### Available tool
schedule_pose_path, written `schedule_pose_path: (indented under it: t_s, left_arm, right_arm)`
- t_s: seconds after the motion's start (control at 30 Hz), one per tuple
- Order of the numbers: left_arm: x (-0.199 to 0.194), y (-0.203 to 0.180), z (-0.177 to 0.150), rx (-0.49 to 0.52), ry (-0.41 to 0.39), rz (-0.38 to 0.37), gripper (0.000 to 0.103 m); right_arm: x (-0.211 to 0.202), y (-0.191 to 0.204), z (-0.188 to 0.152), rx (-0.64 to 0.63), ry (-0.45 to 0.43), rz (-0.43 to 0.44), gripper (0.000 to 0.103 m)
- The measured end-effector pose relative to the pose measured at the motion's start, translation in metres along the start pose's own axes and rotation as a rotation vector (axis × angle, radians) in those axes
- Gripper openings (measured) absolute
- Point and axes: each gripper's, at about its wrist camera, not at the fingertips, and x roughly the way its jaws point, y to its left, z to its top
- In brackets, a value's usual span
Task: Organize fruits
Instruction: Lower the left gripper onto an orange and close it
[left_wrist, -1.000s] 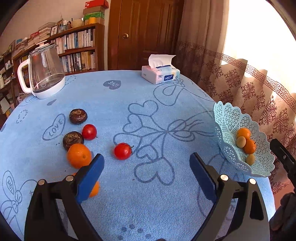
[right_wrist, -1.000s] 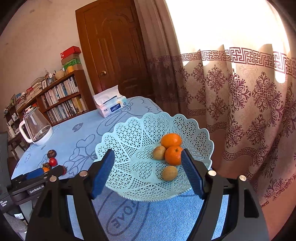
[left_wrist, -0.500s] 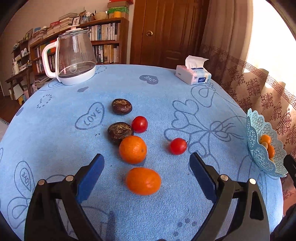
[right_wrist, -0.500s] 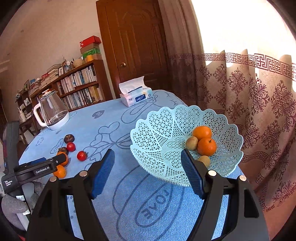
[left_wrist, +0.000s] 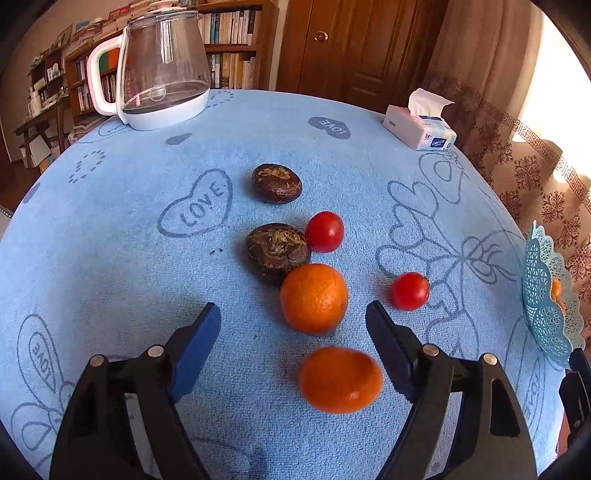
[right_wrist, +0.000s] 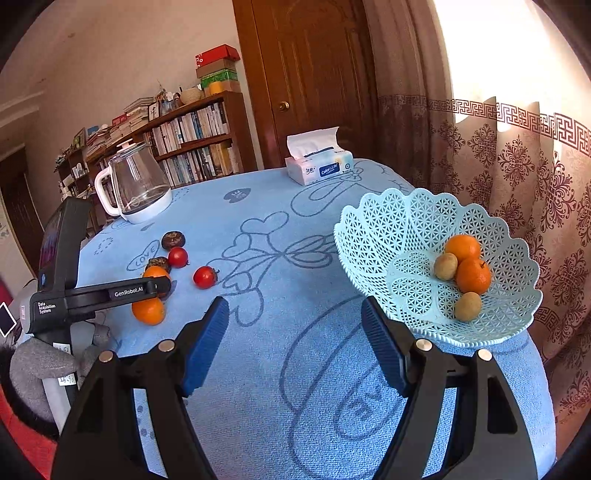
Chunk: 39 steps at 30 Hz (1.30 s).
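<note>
Fruit lies in a loose cluster on the round table under a light blue cloth printed with hearts (left_wrist: 110, 266). Nearest the left gripper (left_wrist: 293, 326) is a blurred, flattened orange mandarin (left_wrist: 340, 378), sitting low between the blue-padded fingers (left_wrist: 195, 343) without either pad touching it. The jaws are closing but stand well apart and hold nothing. Just beyond it rests a rounder orange (left_wrist: 314, 297), which touches a dark brown, rough-skinned fruit (left_wrist: 277, 249) behind it. A small red tomato (left_wrist: 325, 230) sits just beside that brown fruit, a second dark brown fruit (left_wrist: 277, 182) lies farther back, and another red tomato (left_wrist: 410, 290) lies apart to the right.

From the left wrist view the pale turquoise lattice basket (left_wrist: 546, 295) is cut off at the right edge, seen almost edge-on, with only a sliver of orange inside. The right wrist view shows it whole (right_wrist: 369, 236), near the table edge by the patterned brown curtain (right_wrist: 517, 166), holding two oranges (right_wrist: 472, 275) and two small tan-green fruits (right_wrist: 467, 305); what kind they are is hard to tell. The right gripper (right_wrist: 295, 332) hovers over bare cloth just beside the basket, jaws apart and empty.

In that view the left gripper's black arm (right_wrist: 110, 293) hides part of the fruit cluster. A clear glass kettle with a white handle (left_wrist: 159, 66) and a white tissue pack (left_wrist: 421, 125) stand at the far side.
</note>
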Motion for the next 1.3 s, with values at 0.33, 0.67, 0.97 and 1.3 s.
schedule_pose_path:
  t_s: [0.33, 0.67, 0.97, 1.3]
  left_arm:
    - [0.012, 0.002, 0.007, 0.005, 0.018, -0.051, 0.056]
    - [0.01, 0.008, 0.006, -0.023, 0.007, -0.094, 0.054]
    - [0.01, 0.009, 0.006, -0.03, 0.009, -0.121, 0.06]
    - [0.011, 0.005, 0.005, -0.004, 0.008, -0.111, 0.065]
  right_arm:
    - [0.015, 0.011, -0.004, -0.013, 0.066, 0.027, 0.076]
    - [0.027, 0.03, -0.006, -0.039, 0.107, 0.045, 0.076]
    - [0.036, 0.042, -0.009, -0.055, 0.132, 0.047, 0.076]
    - [0.04, 0.041, -0.011, -0.042, 0.147, 0.045, 0.076]
